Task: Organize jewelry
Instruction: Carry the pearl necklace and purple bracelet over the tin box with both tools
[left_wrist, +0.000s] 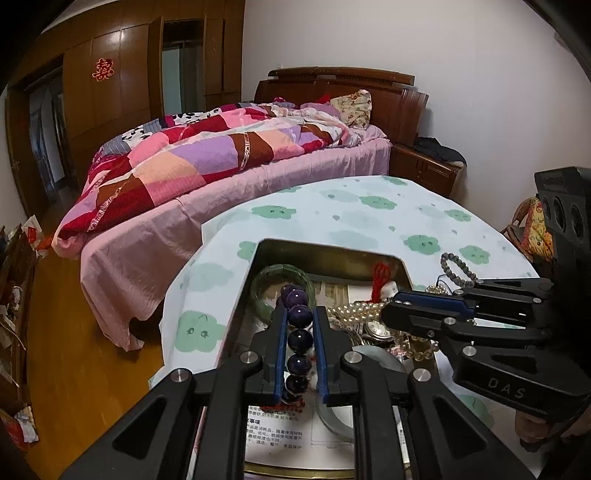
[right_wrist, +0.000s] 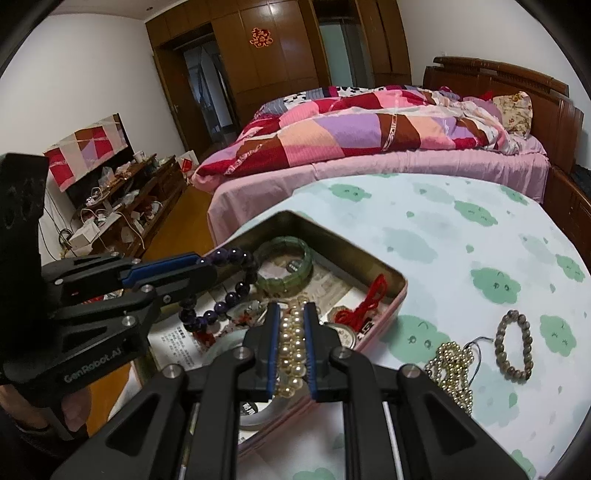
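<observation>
An open metal tin (left_wrist: 334, 254) (right_wrist: 400, 282) lies on the cloud-print table and holds a green bangle (left_wrist: 280, 273) (right_wrist: 286, 254), a red tassel (right_wrist: 371, 299), a watch and papers. My left gripper (left_wrist: 300, 314) (right_wrist: 207, 264) is shut on a dark purple bead bracelet (left_wrist: 298, 339) (right_wrist: 236, 288), which hangs over the tin. My right gripper (right_wrist: 291, 308) (left_wrist: 384, 314) is shut on a strand of cream pearls (right_wrist: 291, 347) (left_wrist: 354, 310), also above the tin. On the cloth to the right lie a grey-brown bead bracelet (right_wrist: 513, 343) (left_wrist: 458, 267) and a gold bead chain (right_wrist: 452, 369).
A bed with a patchwork quilt (left_wrist: 207, 155) (right_wrist: 369, 133) stands just beyond the table. Wooden wardrobes (right_wrist: 280, 55) line the far wall, and a cluttered low cabinet (right_wrist: 122, 206) sits at the left. The table edge (left_wrist: 184, 266) drops to a wood floor.
</observation>
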